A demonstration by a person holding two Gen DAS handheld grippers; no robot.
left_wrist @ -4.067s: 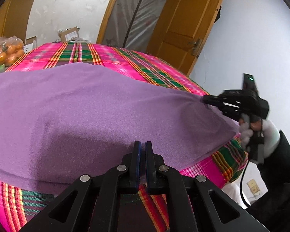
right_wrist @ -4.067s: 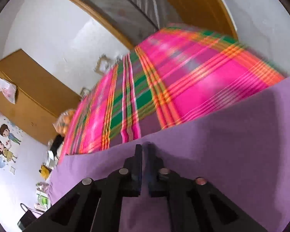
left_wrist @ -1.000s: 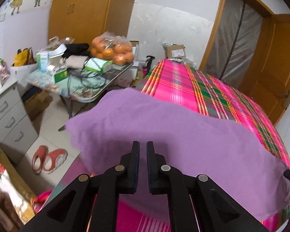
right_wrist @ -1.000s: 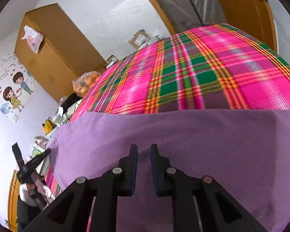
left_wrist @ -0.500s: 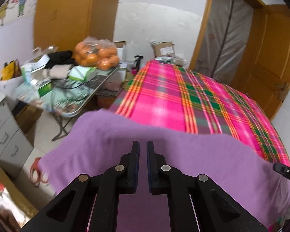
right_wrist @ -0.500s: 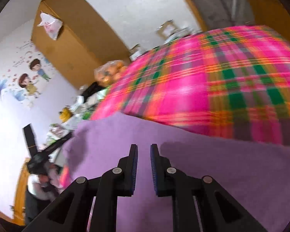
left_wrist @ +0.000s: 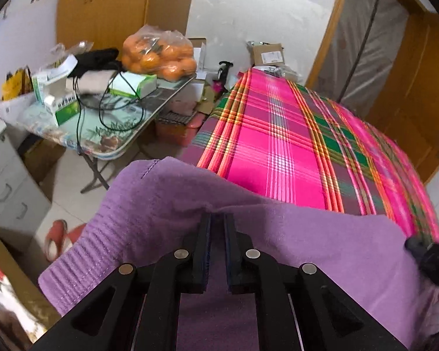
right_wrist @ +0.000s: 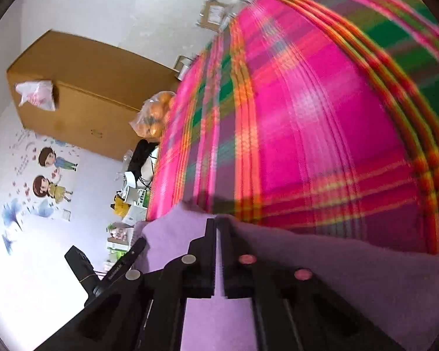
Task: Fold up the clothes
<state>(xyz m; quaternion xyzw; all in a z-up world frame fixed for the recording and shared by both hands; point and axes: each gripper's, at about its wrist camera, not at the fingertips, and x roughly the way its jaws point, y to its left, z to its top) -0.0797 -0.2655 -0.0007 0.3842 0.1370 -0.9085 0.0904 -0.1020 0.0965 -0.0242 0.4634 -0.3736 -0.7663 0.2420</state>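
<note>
At the near edge of the bed (left_wrist: 281, 158), your left claw (left_wrist: 218, 219) is clamped on the purple garment (left_wrist: 322, 248); your right claw (right_wrist: 218, 223) is closing on its fold. One fold looks underway; smoothing and further folds remain.

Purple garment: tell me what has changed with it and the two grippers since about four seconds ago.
The purple garment lay spread wide across the plaid bedspread; now it sits gathered at the near edge, ribbed hem showing, and more bedspread is bare. Both wrist views have swung round. The left gripper still pinches the fabric. The right gripper has its jaws closing with fabric between them. The side table's clutter looks unchanged over the last second.
</note>
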